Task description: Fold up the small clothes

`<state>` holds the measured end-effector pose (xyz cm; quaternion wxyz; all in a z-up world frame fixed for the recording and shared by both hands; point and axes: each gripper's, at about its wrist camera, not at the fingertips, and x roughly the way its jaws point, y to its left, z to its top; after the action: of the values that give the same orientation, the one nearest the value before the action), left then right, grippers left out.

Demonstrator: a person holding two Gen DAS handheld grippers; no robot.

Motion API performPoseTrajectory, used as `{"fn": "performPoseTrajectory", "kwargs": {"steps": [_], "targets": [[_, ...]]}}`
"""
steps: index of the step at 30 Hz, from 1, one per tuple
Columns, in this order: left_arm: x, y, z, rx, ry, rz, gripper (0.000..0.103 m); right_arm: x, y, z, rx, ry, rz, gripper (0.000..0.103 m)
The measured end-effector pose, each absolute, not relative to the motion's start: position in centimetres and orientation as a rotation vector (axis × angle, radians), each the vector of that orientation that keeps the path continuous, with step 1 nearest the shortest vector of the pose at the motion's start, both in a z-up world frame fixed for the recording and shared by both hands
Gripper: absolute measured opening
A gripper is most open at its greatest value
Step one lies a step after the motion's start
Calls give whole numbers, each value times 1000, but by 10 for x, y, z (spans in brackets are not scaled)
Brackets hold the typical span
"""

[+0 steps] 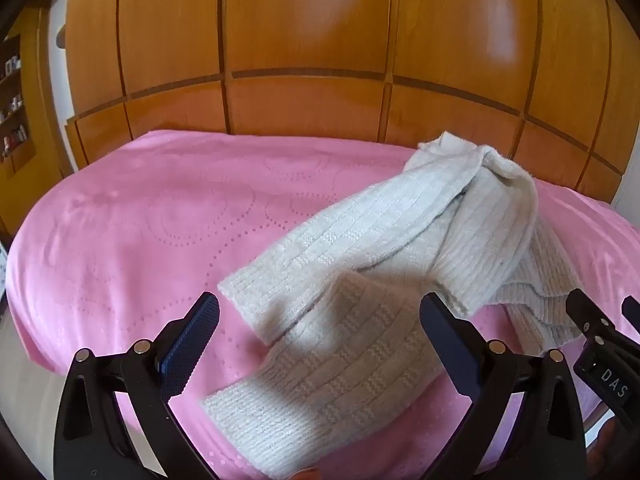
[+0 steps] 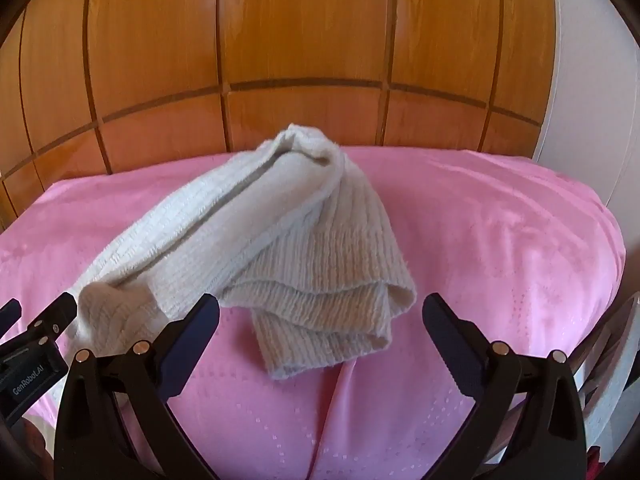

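A cream knitted garment lies crumpled on the pink cover, bunched up toward the back with two long ribbed parts trailing forward. My left gripper hovers open over the nearer trailing part, which passes between its fingers without touching the pads. In the right wrist view the garment fills the middle, its folded lower edge just ahead of my open right gripper. Each gripper shows at the edge of the other's view: the right gripper and the left gripper.
Wooden wardrobe panels stand right behind the pink-covered surface. A shelf with small items is at the far left. A white wall or door rises at the right, and the cover's front edge drops off near both grippers.
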<state>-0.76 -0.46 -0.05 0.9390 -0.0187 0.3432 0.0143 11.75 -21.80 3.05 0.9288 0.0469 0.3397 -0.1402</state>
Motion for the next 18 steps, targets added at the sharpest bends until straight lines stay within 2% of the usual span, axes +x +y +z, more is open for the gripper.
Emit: {"fn": "performPoseTrajectory", "kwargs": {"steps": [18], "targets": [[-7,-3,5,-48,691,32,99,107,-206,32,87,694,-198,101]]}}
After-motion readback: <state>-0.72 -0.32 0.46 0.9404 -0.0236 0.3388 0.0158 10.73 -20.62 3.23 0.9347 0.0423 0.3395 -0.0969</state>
